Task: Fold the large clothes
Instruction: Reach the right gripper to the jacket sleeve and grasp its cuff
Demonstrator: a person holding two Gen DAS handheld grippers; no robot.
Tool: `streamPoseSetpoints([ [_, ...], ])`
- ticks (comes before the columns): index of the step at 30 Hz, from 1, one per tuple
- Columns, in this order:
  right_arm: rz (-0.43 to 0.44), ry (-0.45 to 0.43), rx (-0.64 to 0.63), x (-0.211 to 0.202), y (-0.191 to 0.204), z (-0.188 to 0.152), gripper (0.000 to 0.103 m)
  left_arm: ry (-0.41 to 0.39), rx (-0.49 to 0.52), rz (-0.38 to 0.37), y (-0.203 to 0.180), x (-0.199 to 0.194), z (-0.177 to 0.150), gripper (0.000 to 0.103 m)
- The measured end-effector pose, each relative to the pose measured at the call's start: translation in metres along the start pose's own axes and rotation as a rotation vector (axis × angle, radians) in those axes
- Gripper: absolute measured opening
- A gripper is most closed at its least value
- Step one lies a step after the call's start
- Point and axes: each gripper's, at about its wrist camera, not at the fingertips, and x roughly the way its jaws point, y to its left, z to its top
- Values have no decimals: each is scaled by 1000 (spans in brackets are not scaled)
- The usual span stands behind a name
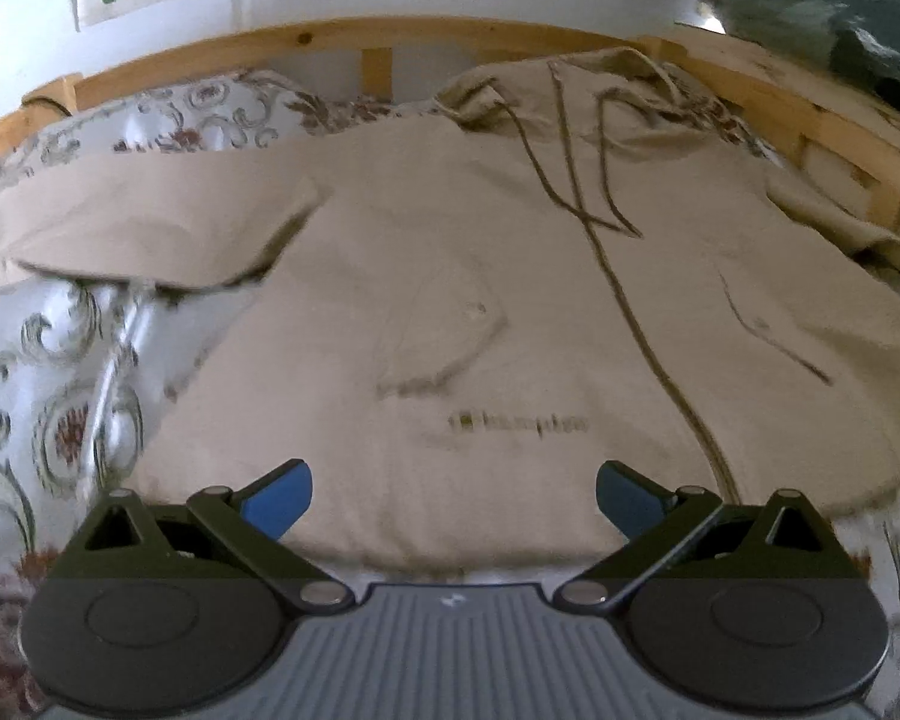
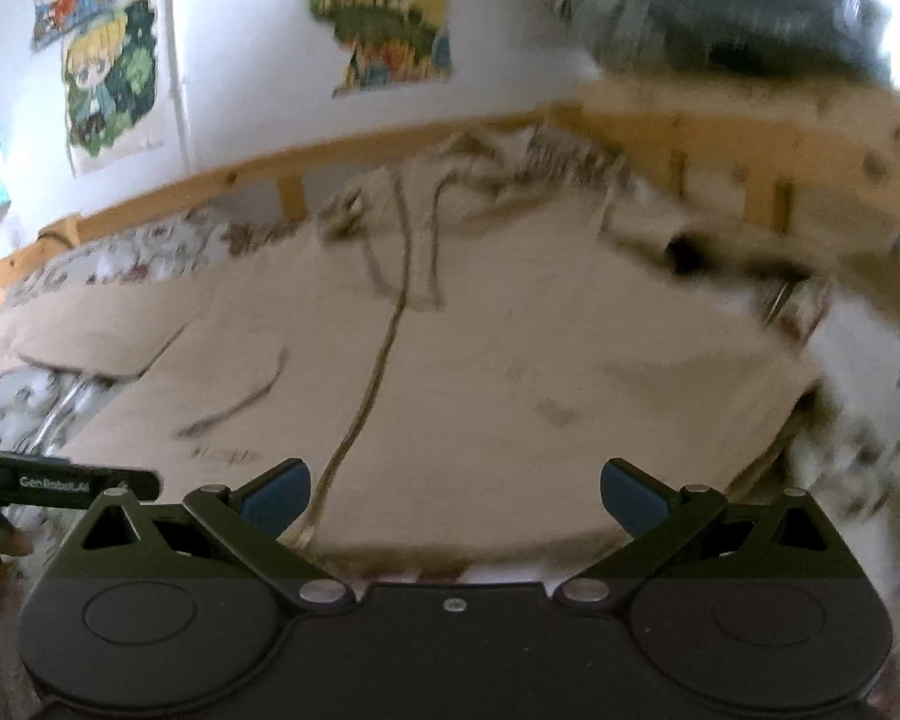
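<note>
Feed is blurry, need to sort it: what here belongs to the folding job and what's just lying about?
Job:
beige hoodie
left tongs, open
right tongs, open

Lying about:
patterned bedspread
wooden bed rail
wall posters

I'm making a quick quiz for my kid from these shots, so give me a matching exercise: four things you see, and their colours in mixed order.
Things:
1. hoodie
2. bed rail
3. jaw pads
4. bedsheet

Colours:
A. blue
B. pale with grey and reddish swirls
C. beige
D. light wood

Pairs: 1-C, 2-D, 3-A, 4-B
</note>
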Motion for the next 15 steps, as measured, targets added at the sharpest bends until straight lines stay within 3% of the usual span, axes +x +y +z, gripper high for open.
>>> streamPoseSetpoints([
  [4, -202, -101, -46, -9, -23, 25, 102, -33, 70, 26, -22, 11, 34, 102],
  [6, -308, -123, 14, -12, -42, 30, 102, -64, 119, -5, -35, 18, 44, 102],
  [10, -428, -161, 132, -20, -90, 35, 102, -47, 215, -63, -49, 34, 51, 102],
  [15, -569, -198, -54, -13, -129, 53, 92, -80, 207, -94, -35, 45, 35, 102],
])
